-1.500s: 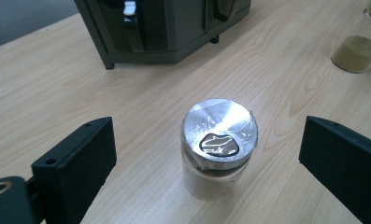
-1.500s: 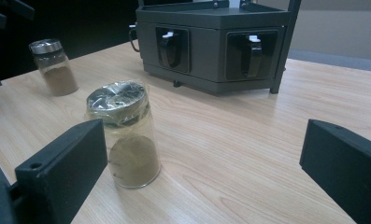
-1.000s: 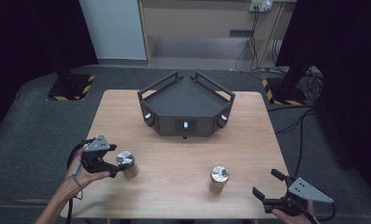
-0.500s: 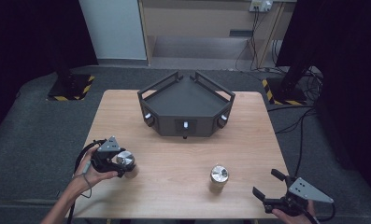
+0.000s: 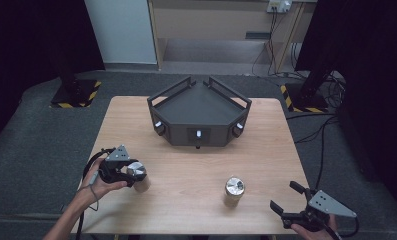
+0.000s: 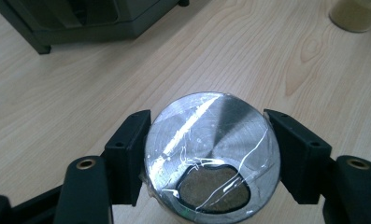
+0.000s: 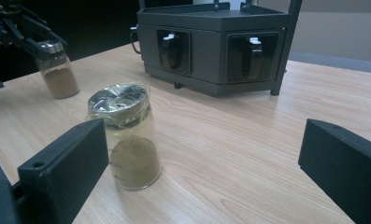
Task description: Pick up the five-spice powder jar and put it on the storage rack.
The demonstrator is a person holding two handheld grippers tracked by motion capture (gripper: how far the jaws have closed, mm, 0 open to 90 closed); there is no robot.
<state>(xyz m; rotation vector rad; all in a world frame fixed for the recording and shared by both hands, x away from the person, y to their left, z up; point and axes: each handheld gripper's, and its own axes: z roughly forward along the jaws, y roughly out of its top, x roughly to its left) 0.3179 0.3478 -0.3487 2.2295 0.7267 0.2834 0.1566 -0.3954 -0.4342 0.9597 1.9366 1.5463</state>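
Note:
A glass jar point(image 5: 137, 174) with a metal lid and brown powder inside stands at the table's front left. My left gripper point(image 5: 132, 172) has just been closing, and its pads now press on both sides of the jar's lid point(image 6: 213, 149). In the right gripper view the same jar point(image 7: 58, 72) shows far left, under the left gripper point(image 7: 33, 39). A second jar point(image 5: 234, 190) of the same kind, with film over its lid, stands front right. My right gripper point(image 5: 286, 196) hovers open at the front right corner, and that second jar point(image 7: 129, 135) is ahead of its left jaw.
A black three-sided box point(image 5: 198, 112) with knobs on its faces and rails on top sits at the table's point(image 5: 186, 200) far middle; in the right gripper view the box point(image 7: 216, 42) shows two handles. Bare wood lies between the jars.
My left gripper moved right onto the front-left jar and closed on its lid. The right gripper and the second jar have stayed where they were.

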